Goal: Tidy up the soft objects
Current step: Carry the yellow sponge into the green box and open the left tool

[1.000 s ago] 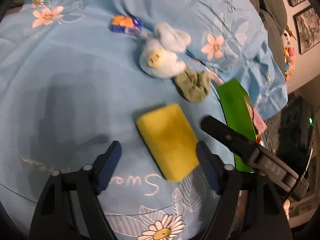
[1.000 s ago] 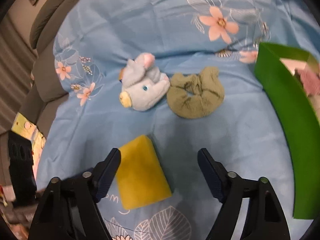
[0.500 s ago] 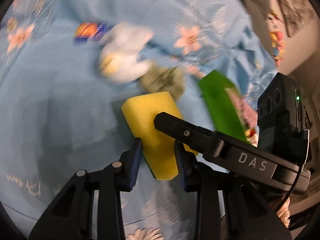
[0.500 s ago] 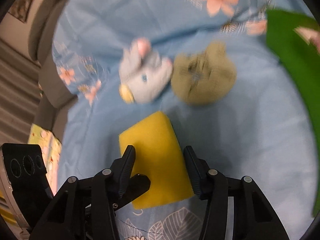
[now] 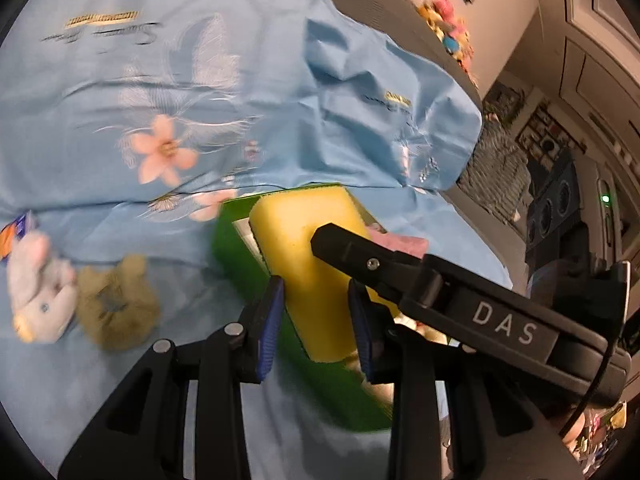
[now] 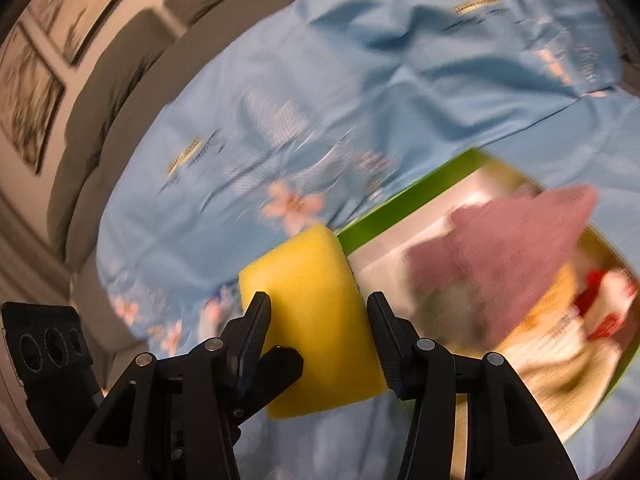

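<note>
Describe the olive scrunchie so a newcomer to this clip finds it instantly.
Start from the blue flowered sheet and go to its lower left in the left wrist view. There, left of the green box, lies the scrunchie, beside the grey plush toy. It is the only olive, ring-shaped, crumpled thing.

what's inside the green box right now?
In the green box: a pink knitted cloth on top, with cream, orange and red-and-white soft items beneath. The blurred pile hides the box's floor and anything lower.
</note>
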